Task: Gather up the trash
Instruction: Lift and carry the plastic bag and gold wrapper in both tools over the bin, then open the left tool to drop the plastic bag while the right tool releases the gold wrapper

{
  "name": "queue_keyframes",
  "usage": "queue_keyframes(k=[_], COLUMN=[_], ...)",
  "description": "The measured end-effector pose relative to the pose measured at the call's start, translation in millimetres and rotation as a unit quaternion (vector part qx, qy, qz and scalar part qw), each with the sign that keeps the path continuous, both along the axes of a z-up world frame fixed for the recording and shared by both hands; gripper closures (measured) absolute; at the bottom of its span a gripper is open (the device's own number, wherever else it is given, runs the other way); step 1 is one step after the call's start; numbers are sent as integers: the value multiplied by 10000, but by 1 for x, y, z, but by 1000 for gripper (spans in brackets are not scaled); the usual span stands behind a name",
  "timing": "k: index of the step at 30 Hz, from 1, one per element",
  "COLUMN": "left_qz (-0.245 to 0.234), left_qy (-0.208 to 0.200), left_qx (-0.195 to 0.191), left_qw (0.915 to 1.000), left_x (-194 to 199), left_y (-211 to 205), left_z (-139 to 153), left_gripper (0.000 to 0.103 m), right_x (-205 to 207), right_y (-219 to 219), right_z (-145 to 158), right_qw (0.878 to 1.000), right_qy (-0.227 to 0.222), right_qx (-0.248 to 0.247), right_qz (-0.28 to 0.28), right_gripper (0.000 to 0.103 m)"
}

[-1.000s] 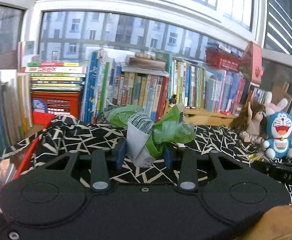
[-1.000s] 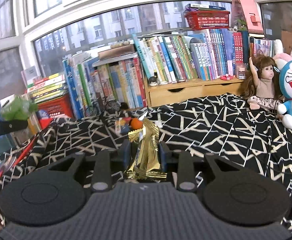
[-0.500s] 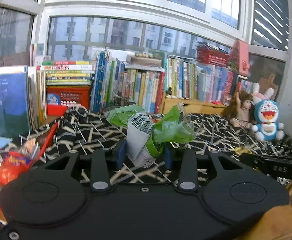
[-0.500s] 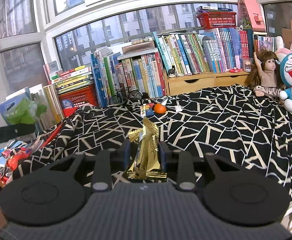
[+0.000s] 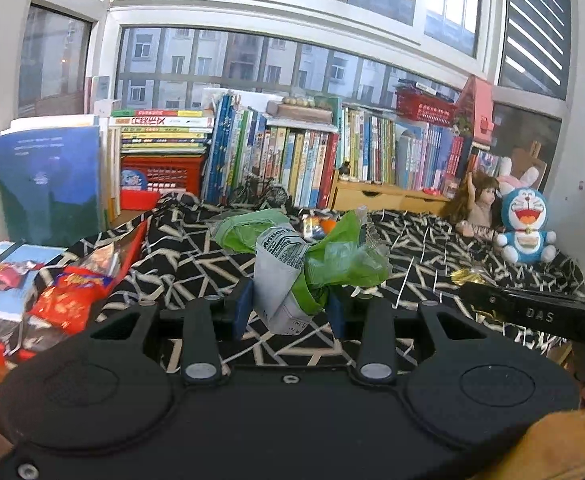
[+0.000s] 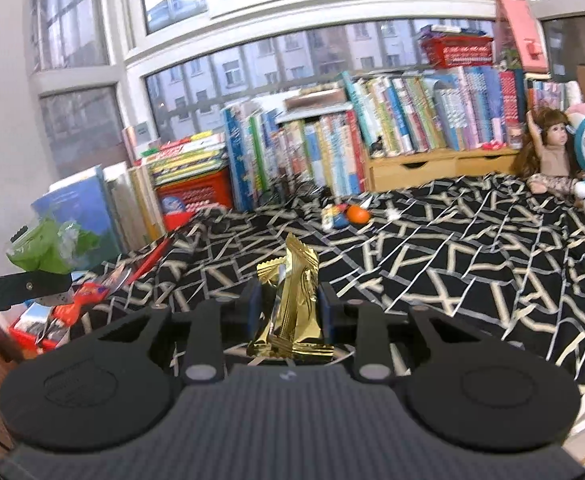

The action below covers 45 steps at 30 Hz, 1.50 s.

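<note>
My left gripper [image 5: 290, 310] is shut on a crumpled green and white wrapper [image 5: 292, 268], held above the black patterned cloth [image 5: 188, 268]. Between the pads of my right gripper [image 6: 288, 310] stands a gold foil wrapper [image 6: 292, 300], gripped upright. In the right wrist view the green wrapper [image 6: 46, 246] and the left gripper's arm show at the far left. An orange fruit [image 6: 357, 213] and a small packet [image 6: 332, 216] lie further back on the cloth. A red tray [image 5: 32, 300] with snack wrappers sits at the cloth's left edge.
Rows of books [image 5: 292, 160] and a red basket [image 5: 160, 172] line the window sill behind the cloth. A wooden drawer unit [image 6: 432, 168], a doll [image 6: 548, 152] and a blue plush toy [image 5: 526, 224] stand at the back right.
Both grippers have drawn back from the books with their wrappers still held. The red tray with snack wrappers has come into view at the left.
</note>
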<state>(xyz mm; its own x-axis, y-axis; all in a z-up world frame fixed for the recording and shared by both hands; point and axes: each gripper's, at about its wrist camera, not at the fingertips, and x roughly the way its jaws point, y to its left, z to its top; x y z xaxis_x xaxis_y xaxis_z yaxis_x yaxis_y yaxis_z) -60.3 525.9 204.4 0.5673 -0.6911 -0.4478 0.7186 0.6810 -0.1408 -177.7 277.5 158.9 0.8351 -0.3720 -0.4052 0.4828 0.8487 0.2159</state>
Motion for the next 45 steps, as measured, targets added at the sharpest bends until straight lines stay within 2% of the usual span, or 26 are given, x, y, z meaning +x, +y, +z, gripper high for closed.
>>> queue_keyframes(k=[3,6,11,15,18,24,31,39,42,45], left_qz=[56,131,185,328,250,400,385,441,488,605], left_qy=[62,315,504,881,1261,1633,1625,1830,1922,2057], left_qx=[67,176,567,757,906,1156,1515,1756,1884,1811], left_qw=[9999,9993,9969,9927,9876,9790,9743,9663,9619,9598], left_x=[-5,-7,-15,-12,-5,5,12,15,17,20], left_y=[16,29,53,72,85,98,98,94,95,102], left_z=[-6,-20,-51,-77,-98,-132,-147,-163,-167,-170], left_gripper=[67,67,67,67,67,67,67,66,61,56], right_x=[5,11,22,34,43,58,65,73,78,81], right_y=[14,29,58,83,97,115,113,117,119,123], right_z=[-5,-10,-22,-30,-32,-39,-47,-53,-56,-60], right_qw=[9998,9991,9962,9920,9891,9840,9834,9796,9773,9750], right_qy=[34,94,317,501,571,780,940,1071,1126,1182], right_qx=[79,237,384,356,395,353,463,510,622,652], right_qz=[156,342,712,1104,1299,1563,1483,1624,1685,1767], right_gripper=[68,67,67,67,67,67,67,67,67,67])
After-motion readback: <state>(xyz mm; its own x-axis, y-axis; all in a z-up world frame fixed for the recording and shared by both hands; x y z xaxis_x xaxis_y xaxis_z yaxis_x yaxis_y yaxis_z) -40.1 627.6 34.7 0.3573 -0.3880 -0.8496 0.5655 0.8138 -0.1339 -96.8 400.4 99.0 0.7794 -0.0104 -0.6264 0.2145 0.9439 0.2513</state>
